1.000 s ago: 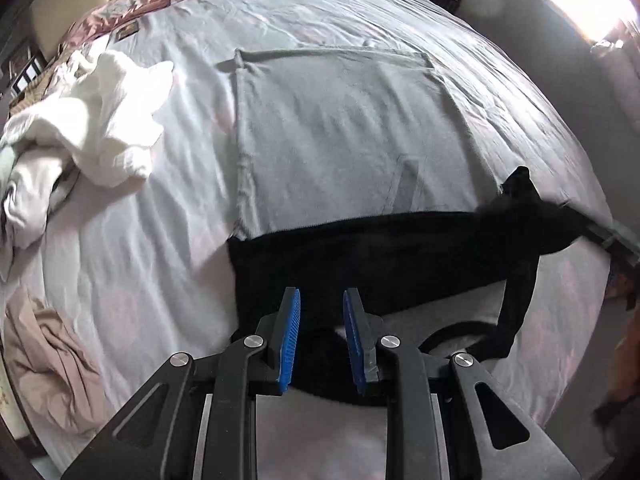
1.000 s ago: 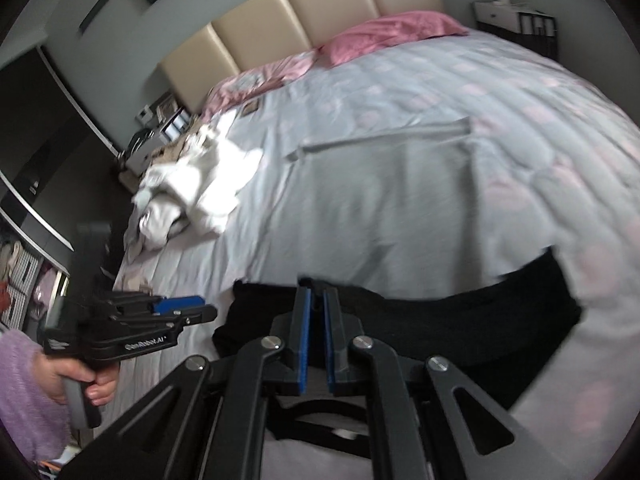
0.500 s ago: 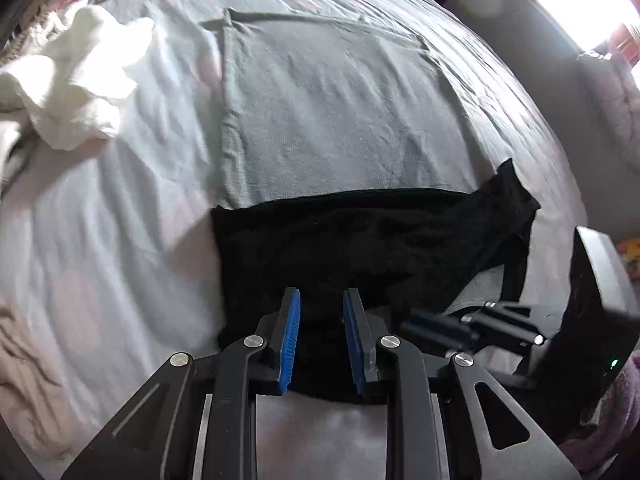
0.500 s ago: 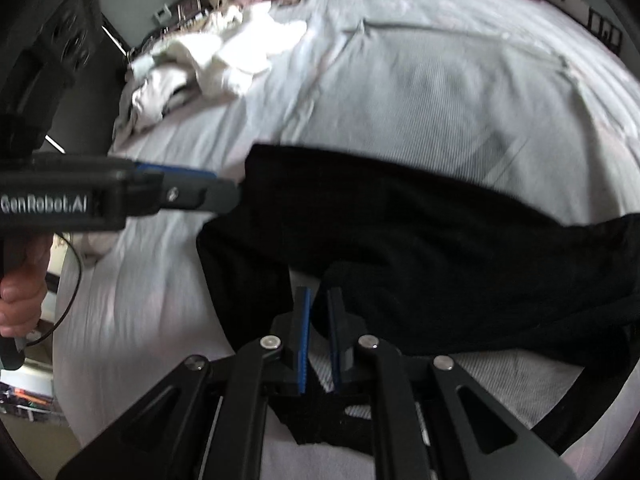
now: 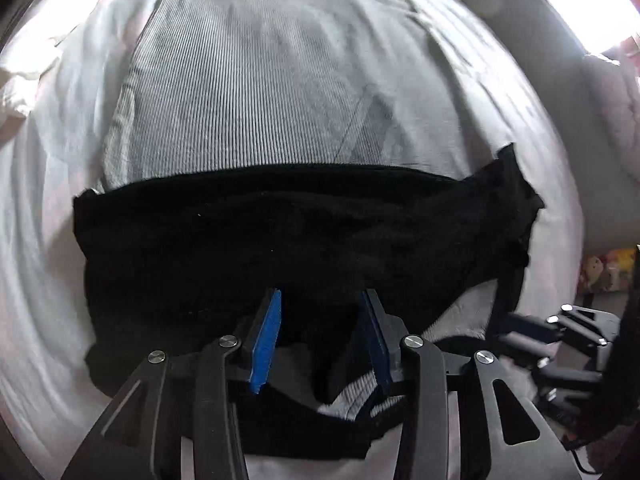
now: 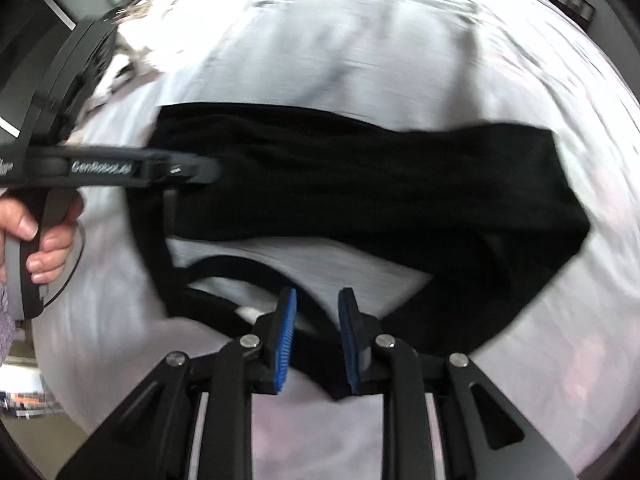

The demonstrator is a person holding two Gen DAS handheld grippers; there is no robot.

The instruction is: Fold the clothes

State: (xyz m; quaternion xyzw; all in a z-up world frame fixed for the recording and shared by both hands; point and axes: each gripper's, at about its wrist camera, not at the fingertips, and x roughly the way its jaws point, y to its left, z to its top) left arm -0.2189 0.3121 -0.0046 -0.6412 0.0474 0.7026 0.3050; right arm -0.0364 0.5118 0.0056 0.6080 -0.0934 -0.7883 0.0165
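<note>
A black garment [image 5: 288, 236] lies spread in a wide band across the near part of a bed [image 5: 48, 208], its far edge overlapping the near end of a ribbed grey garment [image 5: 256, 92] that is laid flat beyond it. Seen from the left wrist camera, the left gripper [image 5: 320, 300] hangs low over the near edge of the black garment with its blue-padded fingers [image 5: 266, 340] spread apart, dark cloth and a patch of ribbed grey fabric showing in the gap between them; whether the pads touch the cloth cannot be told. At the right side of the black garment the fabric bunches into a loose point, and just near of that the right gripper [image 5: 560, 332] comes into view as a blurred dark shape. From the right wrist camera, the right gripper [image 6: 318, 300] is likewise spread, its fingers [image 6: 284, 344] straddling a thin black strap [image 6: 240, 266] that loops out from the near edge of the black garment over pale fabric. To the left of the black garment a hand [image 6: 38, 236] grips the handle of the left gripper [image 6: 200, 168], whose tip reaches over the garment's left end. White clothes [image 5: 36, 64] lie crumpled on the bed, left of the grey garment.
</note>
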